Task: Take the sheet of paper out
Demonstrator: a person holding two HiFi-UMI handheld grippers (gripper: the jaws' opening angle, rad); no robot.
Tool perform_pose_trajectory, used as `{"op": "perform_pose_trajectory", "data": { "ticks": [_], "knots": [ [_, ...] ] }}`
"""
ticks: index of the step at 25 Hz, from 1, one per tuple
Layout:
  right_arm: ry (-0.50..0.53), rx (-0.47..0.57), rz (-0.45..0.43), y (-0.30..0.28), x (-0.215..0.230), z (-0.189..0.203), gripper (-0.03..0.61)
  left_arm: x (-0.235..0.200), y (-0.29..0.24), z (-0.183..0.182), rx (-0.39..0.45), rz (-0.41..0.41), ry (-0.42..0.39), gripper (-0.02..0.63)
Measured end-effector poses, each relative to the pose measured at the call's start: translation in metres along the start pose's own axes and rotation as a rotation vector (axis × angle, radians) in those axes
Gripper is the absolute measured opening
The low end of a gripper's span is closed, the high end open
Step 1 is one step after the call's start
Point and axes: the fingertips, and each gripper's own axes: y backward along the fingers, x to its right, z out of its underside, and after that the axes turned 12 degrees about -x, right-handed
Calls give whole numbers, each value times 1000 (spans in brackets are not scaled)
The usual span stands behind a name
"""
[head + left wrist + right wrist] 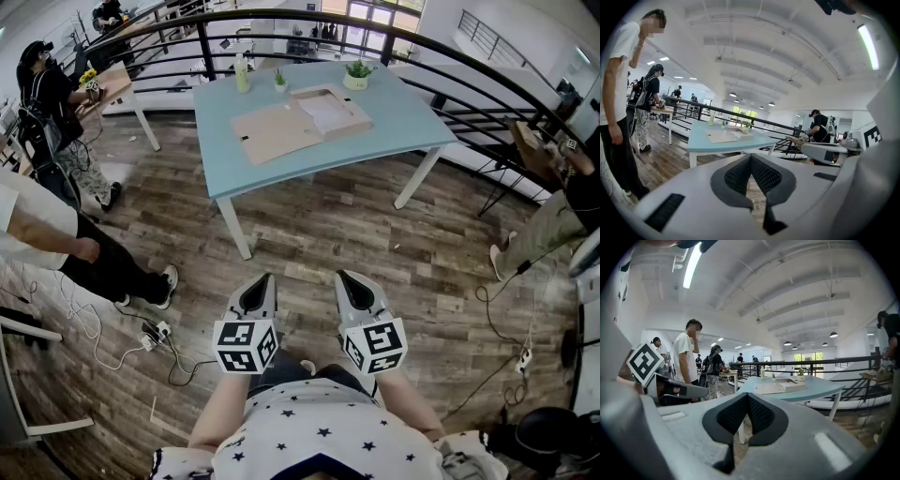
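A flat cardboard box [281, 127] lies open on the light-blue table [375, 131] at the far side of the wooden floor. A white sheet of paper [326, 111] rests in its tray half. My left gripper [262, 279] and right gripper [345, 277] hang side by side close to my body, well short of the table, both shut with nothing between the jaws. In the left gripper view the jaws [751, 157] meet in front of the distant table [701, 140] and box [726, 136]. The right gripper view shows shut jaws [748, 397] and the box [780, 386] far ahead.
A bottle [243, 75] and two small potted plants [357, 73] stand at the table's back edge. A black railing [450, 56] curves behind the table. People stand at the left [56, 244] and at the right [553, 216]. Cables and a power strip [155, 330] lie on the floor at the left.
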Motion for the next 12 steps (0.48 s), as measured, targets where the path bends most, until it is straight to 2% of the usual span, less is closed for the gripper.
{"op": "perform_pose_trajectory", "data": {
  "ticks": [12],
  "knots": [
    [19,24,-3,37,-12,6,6,24,20,8,35,15,-8,2]
  ]
}}
